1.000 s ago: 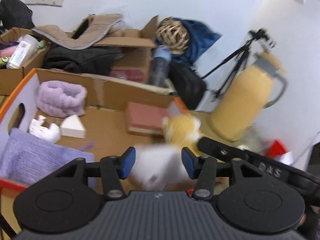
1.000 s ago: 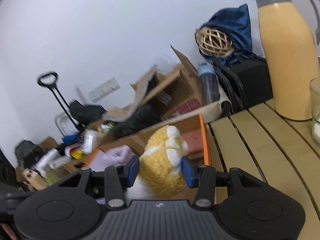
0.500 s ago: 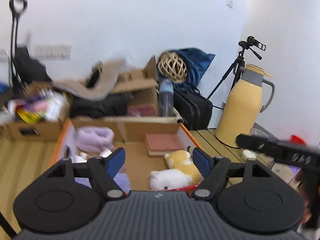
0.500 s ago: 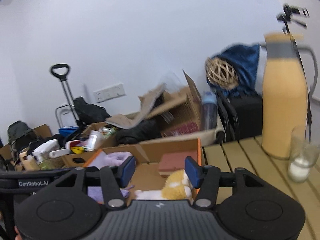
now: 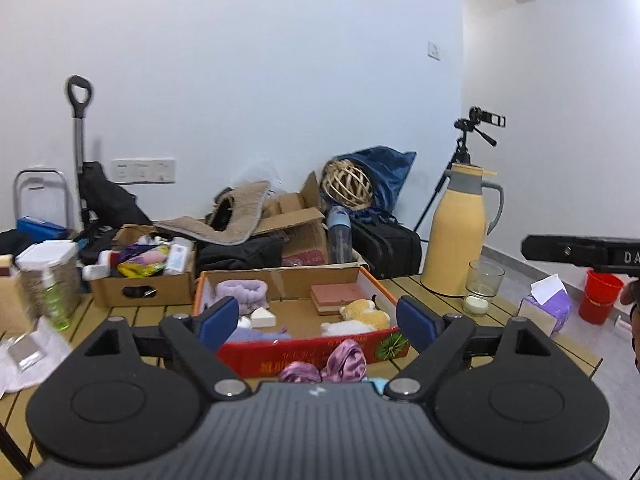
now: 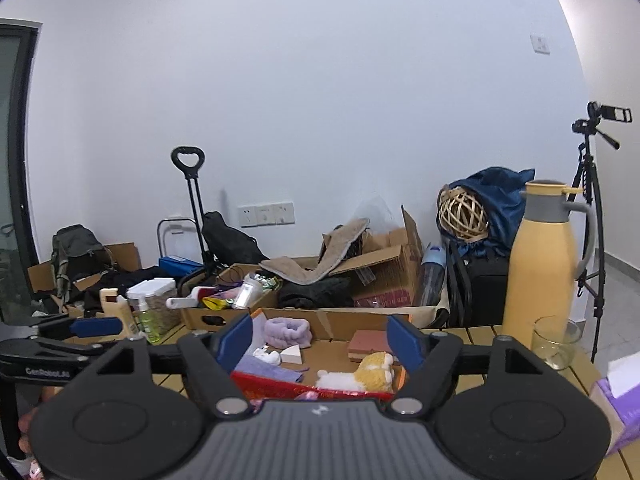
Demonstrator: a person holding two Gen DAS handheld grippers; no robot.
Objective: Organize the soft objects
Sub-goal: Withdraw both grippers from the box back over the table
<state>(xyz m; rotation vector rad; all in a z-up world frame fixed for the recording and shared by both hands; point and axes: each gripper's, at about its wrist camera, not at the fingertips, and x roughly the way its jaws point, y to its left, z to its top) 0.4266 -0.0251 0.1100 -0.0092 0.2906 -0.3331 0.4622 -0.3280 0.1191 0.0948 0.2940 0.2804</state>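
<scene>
A: Both grippers have backed up and away from the shallow red-fronted cardboard tray (image 5: 308, 354); yellow-and-white plush toy (image 5: 362, 316) now lies inside, near its right wall.

B: Left gripper (image 5: 318, 318) and right gripper (image 6: 320, 344) both empty, jaws opening wide.

A: Purple satin scrunchie (image 5: 332, 364) sits outside, touching the tray front (hard to see from the right). A low approach could shove the tray.
</scene>
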